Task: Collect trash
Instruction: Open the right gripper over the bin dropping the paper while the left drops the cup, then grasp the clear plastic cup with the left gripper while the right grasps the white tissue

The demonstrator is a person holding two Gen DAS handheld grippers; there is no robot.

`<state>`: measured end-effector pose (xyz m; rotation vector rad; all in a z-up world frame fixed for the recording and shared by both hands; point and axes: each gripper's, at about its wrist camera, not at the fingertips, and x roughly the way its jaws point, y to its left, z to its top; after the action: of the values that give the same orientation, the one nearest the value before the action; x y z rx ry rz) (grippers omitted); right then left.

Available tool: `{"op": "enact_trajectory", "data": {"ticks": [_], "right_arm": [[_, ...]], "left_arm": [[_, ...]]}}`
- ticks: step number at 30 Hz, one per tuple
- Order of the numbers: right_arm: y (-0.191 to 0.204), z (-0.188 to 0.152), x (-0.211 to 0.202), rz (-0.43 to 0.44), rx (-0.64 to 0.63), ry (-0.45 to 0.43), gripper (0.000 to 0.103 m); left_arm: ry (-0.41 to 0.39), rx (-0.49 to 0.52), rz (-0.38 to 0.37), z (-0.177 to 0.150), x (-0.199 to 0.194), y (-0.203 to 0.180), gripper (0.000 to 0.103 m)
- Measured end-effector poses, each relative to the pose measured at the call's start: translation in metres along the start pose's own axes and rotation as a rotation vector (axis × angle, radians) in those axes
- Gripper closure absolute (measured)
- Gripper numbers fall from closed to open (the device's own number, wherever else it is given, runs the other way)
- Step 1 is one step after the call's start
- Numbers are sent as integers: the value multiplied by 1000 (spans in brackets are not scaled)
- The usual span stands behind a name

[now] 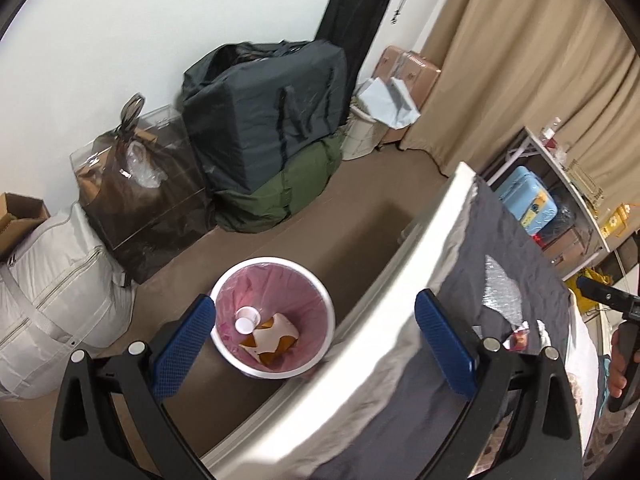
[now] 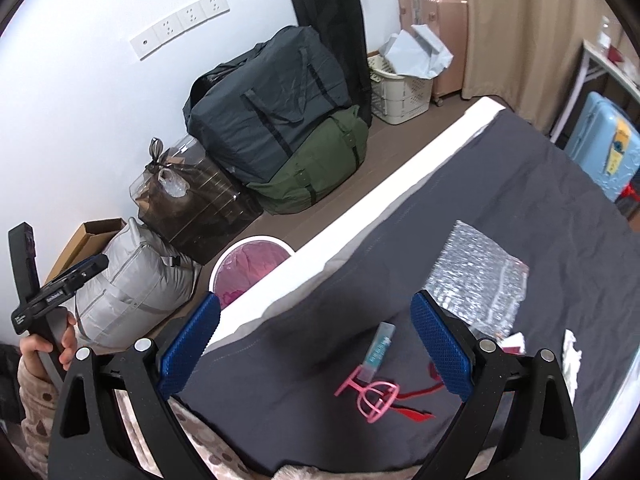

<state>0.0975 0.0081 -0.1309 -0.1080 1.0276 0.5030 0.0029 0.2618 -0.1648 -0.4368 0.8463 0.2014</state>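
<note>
While the left gripper (image 1: 316, 344) hangs over the white bin (image 1: 240, 364), its jaws stand wide and empty. Above the bed (image 2: 500, 184), the right gripper's (image 2: 316, 344) jaws gape too, holding nothing.

Grey duffel (image 2: 268, 100) atop green duffel (image 2: 316, 164) (wall side); pink suitcase (image 2: 440, 36).

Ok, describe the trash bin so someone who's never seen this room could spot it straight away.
Find the bed with the dark grey sheet. On the brown floor beside its white edge stands the trash bin: small, round and white, with a pink liner. Unlike the bags along the wall, it is open-topped, with a paper cup inside.
</note>
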Motion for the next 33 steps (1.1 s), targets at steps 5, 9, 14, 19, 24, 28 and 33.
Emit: {"op": "enact_trajectory", "data": {"ticks": [5,9,14,19,24,28,33], "right_arm": [[-34,-14,-22,-19,66,-23,10],[-70,-30,-43,-54,118,-42,10],[-115,-45,-66,-81,174,-64,10],[-170,-65,-90,-114,258,-93,10],[-229,-88,-102,-149,342,-93,10],[-266,-104,-103,-161,395,-84,10],[-301,-119,-90,-169,424,-57,10]], "left_arm": [[-4,52,-24,-2,-4,-35,5],[-6,107,-66,-4,-2,-74,5],[18,168,-115,-5,11,-123,5],[43,244,-150,-7,30,-176,5],[93,295,-200,-12,56,-229,5],[139,352,-221,-22,78,-268,5],[185,429,-253,-39,103,-315,5]]}}
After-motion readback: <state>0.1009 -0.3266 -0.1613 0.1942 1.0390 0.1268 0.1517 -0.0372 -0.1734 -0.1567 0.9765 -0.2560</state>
